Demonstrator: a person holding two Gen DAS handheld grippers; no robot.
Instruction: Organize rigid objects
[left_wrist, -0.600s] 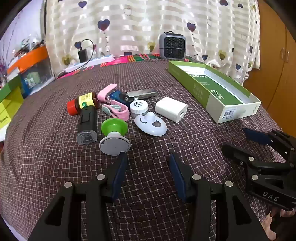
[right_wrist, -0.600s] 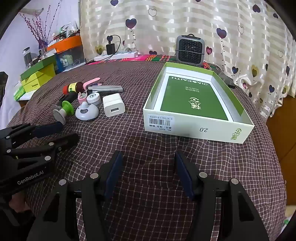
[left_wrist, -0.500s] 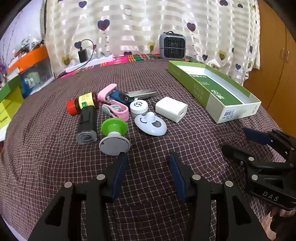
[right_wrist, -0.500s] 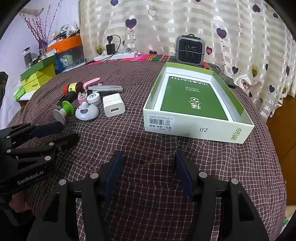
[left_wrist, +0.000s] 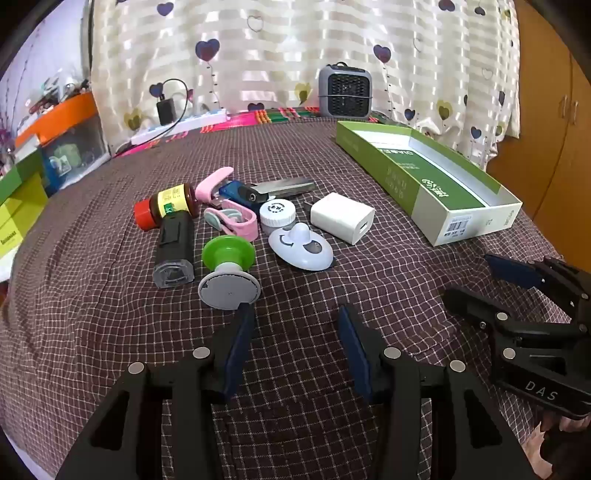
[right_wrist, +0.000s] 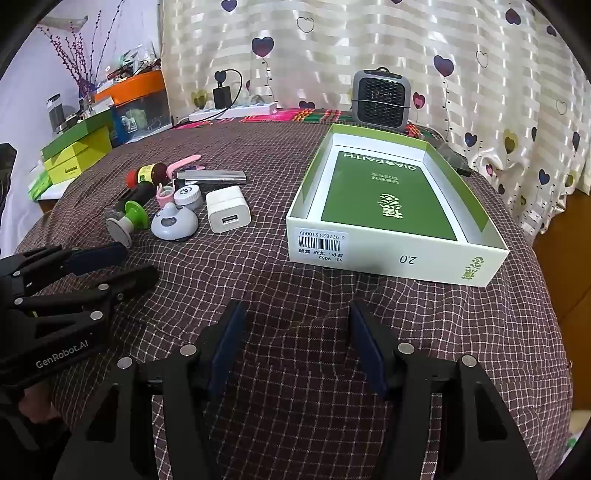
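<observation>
A cluster of small items lies on the checked cloth: a white charger cube (left_wrist: 341, 218) (right_wrist: 228, 213), a grey-white oval gadget (left_wrist: 301, 248) (right_wrist: 173, 223), a green-and-grey stamp (left_wrist: 229, 271) (right_wrist: 127, 221), a black cylinder (left_wrist: 173, 251), a red-capped brown bottle (left_wrist: 166, 206), pink clips (left_wrist: 231, 221), a white round case (left_wrist: 277, 213) and a silver-blue tool (left_wrist: 266, 190). An open green box (left_wrist: 428, 181) (right_wrist: 391, 206) lies to their right, with nothing loose inside. My left gripper (left_wrist: 293, 336) hovers open just short of the stamp. My right gripper (right_wrist: 295, 336) is open before the box's near wall.
A grey fan heater (right_wrist: 380, 98) and a power strip with a plugged charger (right_wrist: 232, 107) sit at the far edge by the heart-print curtain. Stacked green and yellow boxes (right_wrist: 75, 155) and an orange-lidded bin (right_wrist: 135, 99) stand to the left. A wooden cabinet (left_wrist: 554, 122) is to the right.
</observation>
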